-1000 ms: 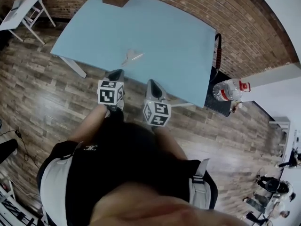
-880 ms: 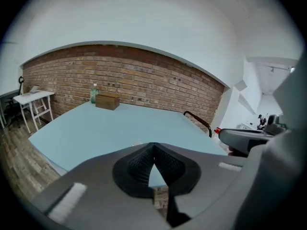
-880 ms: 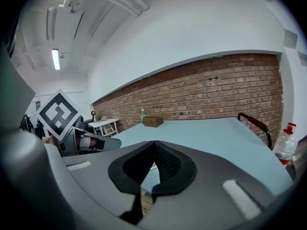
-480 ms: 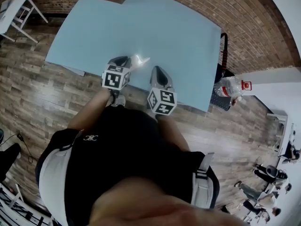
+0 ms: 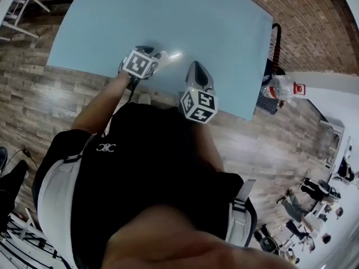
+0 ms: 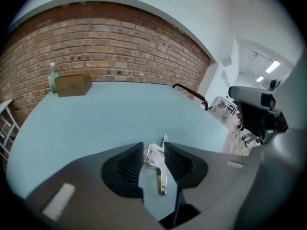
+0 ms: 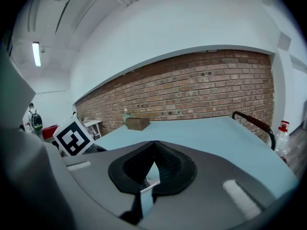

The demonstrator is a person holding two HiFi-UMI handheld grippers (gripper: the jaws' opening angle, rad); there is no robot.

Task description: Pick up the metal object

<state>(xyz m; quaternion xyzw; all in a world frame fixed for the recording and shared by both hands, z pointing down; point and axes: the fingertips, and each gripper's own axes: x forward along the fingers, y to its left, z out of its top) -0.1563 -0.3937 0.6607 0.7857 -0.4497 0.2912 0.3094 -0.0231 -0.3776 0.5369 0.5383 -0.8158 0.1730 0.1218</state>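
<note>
The left gripper's jaws are opening, spread either side of the metal object. It lies between them on the bench, its far end just past their tips. The right gripper's jaws are pressed together, empty.

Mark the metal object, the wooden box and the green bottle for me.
metal object (image 6: 153, 154): left gripper view, on its flat upper plate.
wooden box (image 6: 72, 84): left gripper view, on its front face.
green bottle (image 6: 52, 79): left gripper view, on its body.
</note>
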